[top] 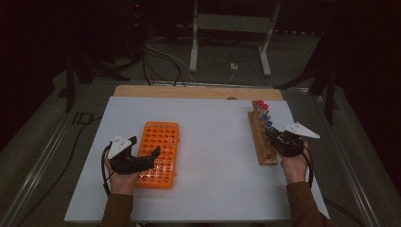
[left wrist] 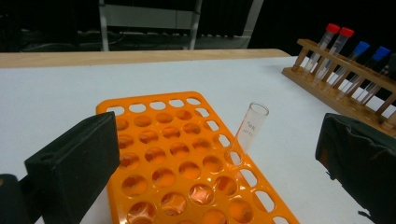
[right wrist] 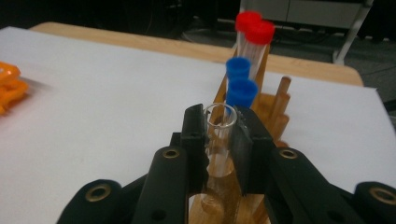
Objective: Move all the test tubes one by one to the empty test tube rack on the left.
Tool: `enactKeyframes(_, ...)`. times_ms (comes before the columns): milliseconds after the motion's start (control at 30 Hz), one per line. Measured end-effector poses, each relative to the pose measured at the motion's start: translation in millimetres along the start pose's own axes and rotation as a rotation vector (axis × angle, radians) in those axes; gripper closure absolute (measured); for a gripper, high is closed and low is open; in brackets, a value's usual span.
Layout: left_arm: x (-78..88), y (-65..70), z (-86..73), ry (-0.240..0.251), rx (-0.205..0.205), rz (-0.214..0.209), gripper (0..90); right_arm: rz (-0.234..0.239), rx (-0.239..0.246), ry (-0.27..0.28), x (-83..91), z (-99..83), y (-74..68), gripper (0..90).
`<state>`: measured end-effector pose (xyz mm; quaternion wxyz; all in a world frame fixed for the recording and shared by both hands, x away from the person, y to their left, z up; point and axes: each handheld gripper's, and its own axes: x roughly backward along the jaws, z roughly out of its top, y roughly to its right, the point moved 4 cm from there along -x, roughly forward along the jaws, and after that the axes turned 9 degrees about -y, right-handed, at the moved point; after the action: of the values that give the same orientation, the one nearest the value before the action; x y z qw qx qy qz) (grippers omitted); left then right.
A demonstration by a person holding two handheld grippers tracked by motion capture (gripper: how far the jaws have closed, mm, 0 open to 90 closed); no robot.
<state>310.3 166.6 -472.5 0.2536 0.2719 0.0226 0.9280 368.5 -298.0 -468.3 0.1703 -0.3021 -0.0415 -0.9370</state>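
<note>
While fingers grip: right gripper (right wrist: 219, 140) clamps uncapped tube (right wrist: 218, 140) in wooden rack (top: 261, 137).
Left gripper (top: 142, 150): fingers released over orange rack (top: 161, 153).
Next: lift straight up.

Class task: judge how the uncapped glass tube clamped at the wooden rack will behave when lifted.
The uncapped tube looks like thin clear glass, so probably fragile and slippery between the right tool's flat pads. It appears empty, likely light. Round, it would probably roll if dropped beside the wooden rack.

A plastic rack (top: 159, 153) lies left on the table (top: 213, 142), a wooden rack (top: 261, 137) right.
</note>
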Motion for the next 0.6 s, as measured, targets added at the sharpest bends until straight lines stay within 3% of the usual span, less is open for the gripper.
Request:
enactKeyframes(300, 0.4, 3.5, 1.3, 0.006, -0.027, 0.005, 0.5, -0.003, 0.005, 0.085, 26.0, 19.4, -2.3, 76.6)
enactKeyframes(600, 1.9, 10.8, 4.7, 0.026, -0.06, 0.005, 0.5, 0.022, 0.006, 0.117, 35.9, 26.6, -7.0, 76.6)
